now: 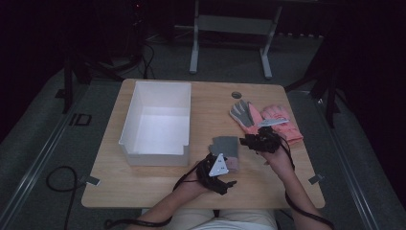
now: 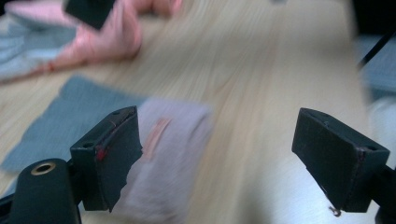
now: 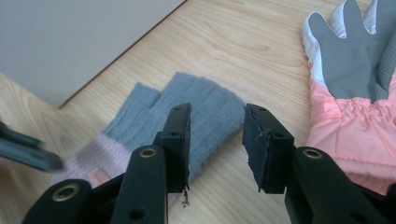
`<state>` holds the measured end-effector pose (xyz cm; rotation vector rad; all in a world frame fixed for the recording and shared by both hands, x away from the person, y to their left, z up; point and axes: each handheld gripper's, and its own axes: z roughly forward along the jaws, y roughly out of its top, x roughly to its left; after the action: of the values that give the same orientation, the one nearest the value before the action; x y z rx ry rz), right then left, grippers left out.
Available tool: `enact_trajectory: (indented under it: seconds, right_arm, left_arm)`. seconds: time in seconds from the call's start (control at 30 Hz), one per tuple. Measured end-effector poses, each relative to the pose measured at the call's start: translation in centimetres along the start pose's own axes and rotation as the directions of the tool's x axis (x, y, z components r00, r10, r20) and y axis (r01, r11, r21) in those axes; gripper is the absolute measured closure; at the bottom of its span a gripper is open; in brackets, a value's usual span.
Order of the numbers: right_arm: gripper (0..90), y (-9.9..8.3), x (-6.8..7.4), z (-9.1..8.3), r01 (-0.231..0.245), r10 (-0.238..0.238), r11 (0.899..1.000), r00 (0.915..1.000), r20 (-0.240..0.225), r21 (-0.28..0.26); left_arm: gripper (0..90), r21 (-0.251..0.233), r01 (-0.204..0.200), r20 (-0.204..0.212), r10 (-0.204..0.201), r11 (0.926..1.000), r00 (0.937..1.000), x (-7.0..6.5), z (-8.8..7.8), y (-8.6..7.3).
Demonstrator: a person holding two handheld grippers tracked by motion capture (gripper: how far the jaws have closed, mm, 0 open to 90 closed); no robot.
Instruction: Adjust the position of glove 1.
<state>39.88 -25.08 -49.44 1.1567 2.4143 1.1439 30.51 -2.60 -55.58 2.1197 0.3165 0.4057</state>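
mitten (image 3: 196, 116): grey, pale pink cuff | ski gloves (image 3: 355, 93): salmon pink, grey palms | bin (image 1: 158, 122): white

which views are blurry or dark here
High view: dim, room black beyond the table, white bin brightest. Left gripper view: motion-smeared, grey mitten and pink gloves soft. Right gripper view: sharp and well lit, blur at its left edge.

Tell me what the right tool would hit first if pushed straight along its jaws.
Probably the grey mitten: the right tool points at its far edge, jaws open, with bare table beyond.
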Motion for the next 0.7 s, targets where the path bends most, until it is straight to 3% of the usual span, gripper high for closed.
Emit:
enact_trajectory:
  seconds: [0.03, 0.07, 0.13, 0.27, 0.4, 0.47, 0.57, 0.6, 0.67, 0.7]
  right_arm:
    - [61.5, 0.0, -0.1, 0.2, -0.01, 0.01, 1.0, 0.9999, 0.002, 0.0]
    - [61.0, -0.1, -0.2, 0.5, -0.017, 0.017, 1.0, 0.9999, 0.003, 0.002]
    - [60.3, -0.2, -0.5, 1.2, -0.038, 0.038, 0.999, 0.9993, 0.005, 0.015]
    - [54.6, 0.0, -0.9, 2.9, -0.067, 0.068, 0.997, 0.9977, -0.001, 0.04]
    - [49.8, 0.0, -1.1, 3.9, -0.084, 0.085, 0.995, 0.9963, -0.013, 0.049]
    - [45.7, -0.4, -1.6, 5.6, -0.118, 0.117, 0.99, 0.993, 0.011, 0.082]
    - [43.0, -0.8, -1.9, 6.8, -0.145, 0.144, 0.983, 0.9894, 0.021, 0.108]
    - [42.9, -1.0, -1.9, 7.1, -0.155, 0.154, 0.981, 0.9879, 0.018, 0.115]
    - [43.2, -1.0, -2.0, 7.2, -0.168, 0.167, 0.98, 0.9858, 0.011, 0.108]
    - [44.3, -0.9, -1.9, 7.2, -0.166, 0.166, 0.98, 0.9861, 0.01, 0.111]
  left_arm:
    - [21.7, 0.012, -0.022, -0.003, 0.022, 0.9997, 0.9997, 0.2, 0.2, -0.2]
    - [22.6, 0.058, -0.051, -0.025, 0.053, 0.997, 0.9983, 0.4, 0.6, -0.4]
    - [24.9, 0.063, -0.064, -0.023, 0.065, 0.996, 0.9976, 0.5, 0.7, -0.5]
    - [29.7, 0.083, -0.128, -0.029, 0.131, 0.9883, 0.991, 0.6, 1.2, -0.8]
    - [33.4, 0.088, -0.146, -0.047, 0.151, 0.9853, 0.9875, 0.7, 1.3, -0.9]
    - [35.0, 0.108, -0.183, -0.066, 0.191, 0.977, 0.9793, 0.4, 1.5, -1.1]
    - [37.5, 0.128, -0.208, -0.092, 0.221, 0.9696, 0.971, 0.1, 1.7, -1.2]
    - [37.5, 0.126, -0.199, -0.091, 0.211, 0.9718, 0.9732, 0.1, 1.8, -1.2]
    - [38.8, 0.131, -0.215, -0.1, 0.229, 0.9677, 0.9682, -0.1, 1.9, -1.3]
    - [41.2, 0.134, -0.209, -0.103, 0.224, 0.9686, 0.9692, 0.1, 2.0, -1.2]
